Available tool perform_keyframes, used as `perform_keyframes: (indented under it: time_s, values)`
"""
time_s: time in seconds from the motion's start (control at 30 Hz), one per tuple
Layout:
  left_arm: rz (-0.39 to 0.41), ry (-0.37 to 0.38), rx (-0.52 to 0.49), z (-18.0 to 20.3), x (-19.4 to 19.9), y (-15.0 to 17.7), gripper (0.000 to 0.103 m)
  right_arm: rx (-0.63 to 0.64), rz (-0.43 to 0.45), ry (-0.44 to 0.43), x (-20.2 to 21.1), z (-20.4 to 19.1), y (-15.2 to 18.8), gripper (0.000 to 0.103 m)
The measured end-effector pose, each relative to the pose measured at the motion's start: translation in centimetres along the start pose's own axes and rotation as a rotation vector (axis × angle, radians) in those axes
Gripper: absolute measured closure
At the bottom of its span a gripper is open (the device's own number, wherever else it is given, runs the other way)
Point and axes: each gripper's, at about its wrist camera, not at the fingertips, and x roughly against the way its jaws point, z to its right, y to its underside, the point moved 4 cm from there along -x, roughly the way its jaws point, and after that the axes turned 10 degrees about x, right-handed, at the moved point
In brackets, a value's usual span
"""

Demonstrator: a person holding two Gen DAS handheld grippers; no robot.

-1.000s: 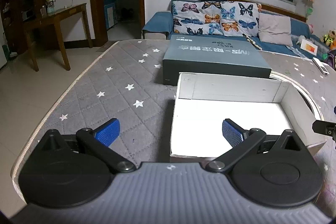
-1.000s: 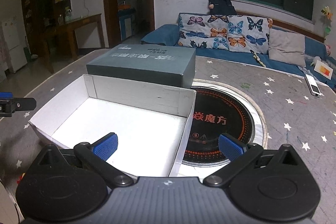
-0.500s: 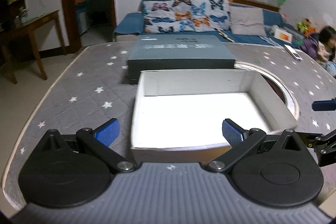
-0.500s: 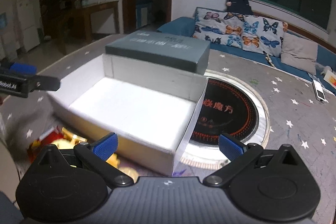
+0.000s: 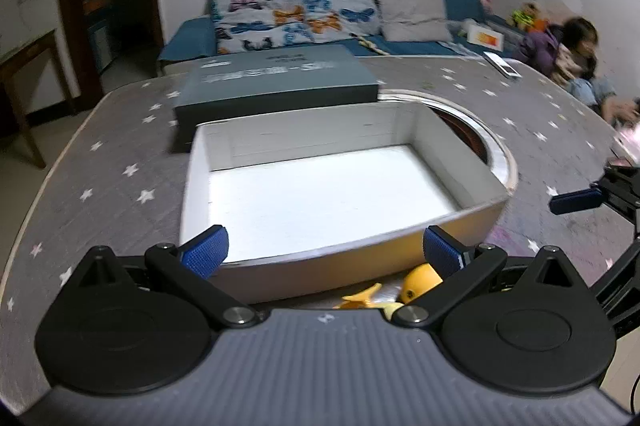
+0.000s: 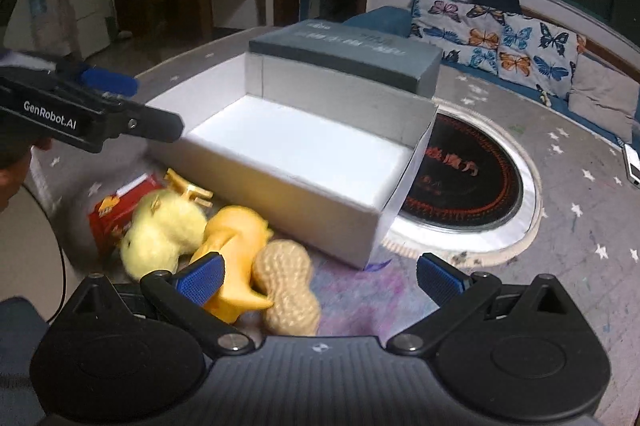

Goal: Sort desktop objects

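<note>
An empty white box (image 6: 304, 150) sits on the grey star-patterned table; it also shows in the left wrist view (image 5: 320, 186). In front of it lie a knitted peanut (image 6: 288, 286), an orange toy duck (image 6: 236, 246), a pale yellow plush (image 6: 164, 230), a small gold piece (image 6: 188, 188) and a red packet (image 6: 116, 210). My right gripper (image 6: 320, 276) is open and empty just above the peanut and duck. My left gripper (image 5: 324, 254) is open and empty over the box's near wall; the orange duck (image 5: 420, 282) peeks below it.
A dark grey flat box (image 6: 348, 54) lies behind the white box. A round black inlay with red writing (image 6: 468, 178) sits to the right. A white remote (image 6: 632, 166) lies at the far right. A sofa with butterfly cushions (image 5: 296, 14) and a child (image 5: 576, 46) are beyond.
Both grippers have pulled back toward the table's near edge and tilted down. The toys in front of the white box have come into view. Both stay open.
</note>
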Motion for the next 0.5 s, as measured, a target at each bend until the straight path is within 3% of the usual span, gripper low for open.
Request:
perform_keyframes:
  time_s: [0.1, 0.4, 0.5]
  values:
    - [-0.019, 0.037, -0.015, 0.8, -0.4, 0.0, 0.000, 0.003, -0.018, -0.012, 0.1, -0.3, 0.7, 0.000]
    - [-0.033, 0.023, 0.004, -0.3, -0.7, 0.0, 0.001, 0.040, 0.012, -0.066, 1.0, -2.4, 0.5, 0.000]
    - [-0.043, 0.054, -0.016, 0.1, -0.7, 0.1, 0.005, 0.057, 0.025, -0.104, 0.8, -3.6, -0.2, 0.005]
